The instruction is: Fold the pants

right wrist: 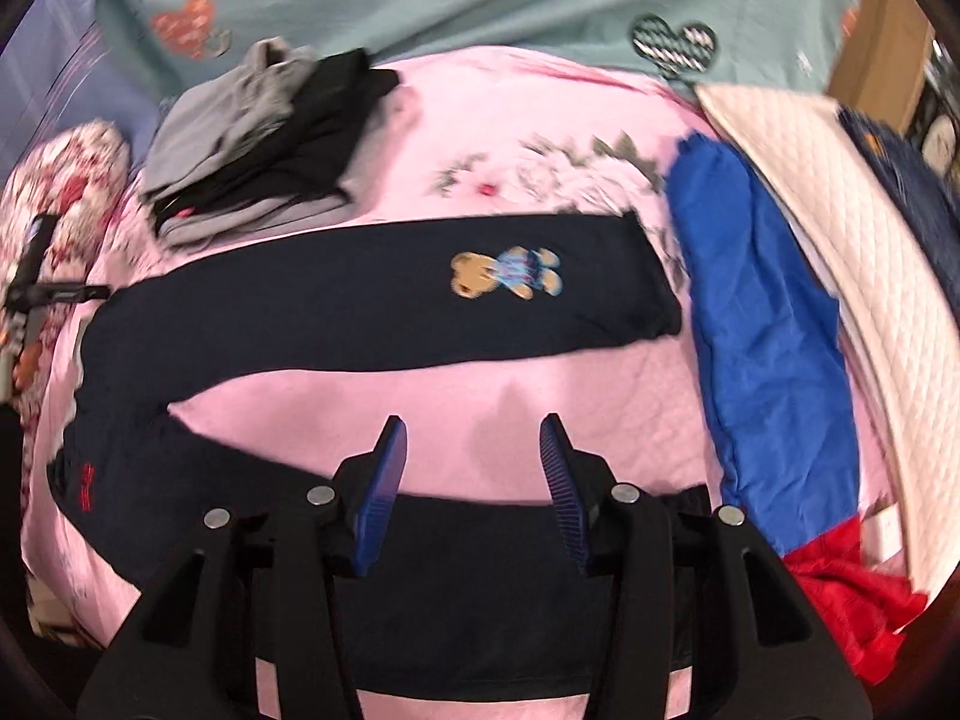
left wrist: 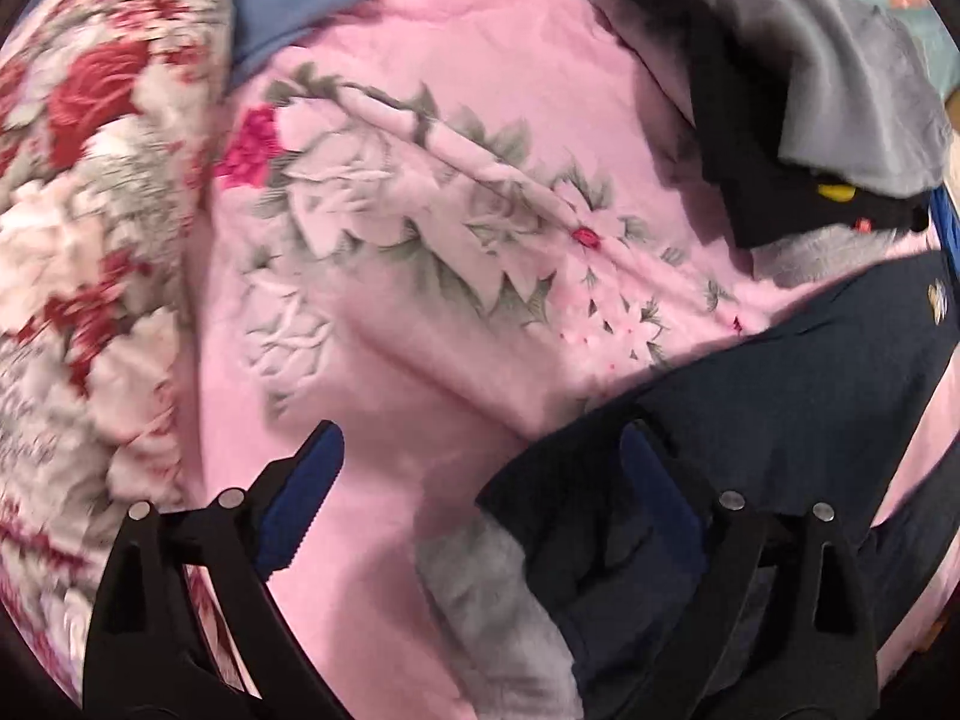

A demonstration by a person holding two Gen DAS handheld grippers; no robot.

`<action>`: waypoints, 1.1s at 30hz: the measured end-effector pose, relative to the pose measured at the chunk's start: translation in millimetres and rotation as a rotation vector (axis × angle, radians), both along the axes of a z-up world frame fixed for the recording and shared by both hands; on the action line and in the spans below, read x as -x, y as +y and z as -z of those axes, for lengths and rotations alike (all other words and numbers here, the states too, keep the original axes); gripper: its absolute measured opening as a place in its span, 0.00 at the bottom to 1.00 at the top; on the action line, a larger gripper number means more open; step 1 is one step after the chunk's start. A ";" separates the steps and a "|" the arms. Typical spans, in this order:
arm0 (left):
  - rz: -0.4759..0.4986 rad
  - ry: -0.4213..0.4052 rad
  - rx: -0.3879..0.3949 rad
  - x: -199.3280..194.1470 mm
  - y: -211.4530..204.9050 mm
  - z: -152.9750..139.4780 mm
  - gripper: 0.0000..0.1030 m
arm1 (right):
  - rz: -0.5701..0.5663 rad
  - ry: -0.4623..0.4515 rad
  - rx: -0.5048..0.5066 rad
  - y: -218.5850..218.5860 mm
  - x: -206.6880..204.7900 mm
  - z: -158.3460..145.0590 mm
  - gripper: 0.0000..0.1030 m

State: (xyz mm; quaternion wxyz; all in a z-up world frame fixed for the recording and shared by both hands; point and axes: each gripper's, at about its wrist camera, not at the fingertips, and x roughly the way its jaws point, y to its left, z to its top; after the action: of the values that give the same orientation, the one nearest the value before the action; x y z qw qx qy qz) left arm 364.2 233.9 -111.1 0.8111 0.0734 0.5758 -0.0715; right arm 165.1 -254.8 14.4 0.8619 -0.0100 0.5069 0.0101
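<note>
Dark navy pants (right wrist: 372,312) lie spread on the pink floral sheet (right wrist: 480,396), their legs apart in a V. The far leg carries a bear print (right wrist: 504,276); the near leg (right wrist: 480,588) runs under my right gripper (right wrist: 474,468), which hovers open over it. In the left wrist view the pants (left wrist: 780,420) fill the lower right, with grey lining (left wrist: 474,594) showing at the edge. My left gripper (left wrist: 483,480) is open wide. Its right finger (left wrist: 654,492) rests at the pants' edge and its left finger (left wrist: 312,480) is over bare sheet.
A folded stack of grey and black clothes (right wrist: 252,150) sits at the back left. A blue garment (right wrist: 762,330), a red one (right wrist: 840,600) and a white quilted pad (right wrist: 840,228) lie on the right. A floral quilt (left wrist: 90,240) bulges on the left.
</note>
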 end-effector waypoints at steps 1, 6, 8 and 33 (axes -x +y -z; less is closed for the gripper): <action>0.026 0.012 0.003 -0.7 -2.9 6.6 0.91 | -0.040 -0.006 0.013 12.3 -9.4 -2.4 0.46; 0.094 0.011 0.076 13.7 -8.8 21.1 0.63 | -0.252 -0.013 0.029 79.9 -67.9 4.2 0.46; 0.160 0.011 0.123 27.6 -14.7 13.8 0.24 | -0.419 -0.003 -0.012 121.1 -99.5 10.6 0.46; 0.281 -0.056 0.037 70.1 -26.4 4.8 0.11 | -1.138 0.227 0.155 320.9 -201.5 118.2 0.06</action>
State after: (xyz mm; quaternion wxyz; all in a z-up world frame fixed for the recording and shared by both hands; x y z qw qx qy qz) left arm 294.1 207.5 -115.9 0.8102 0.1400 0.5356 -0.1928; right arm 366.6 66.0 -103.8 0.6579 -0.3425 0.5102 0.4354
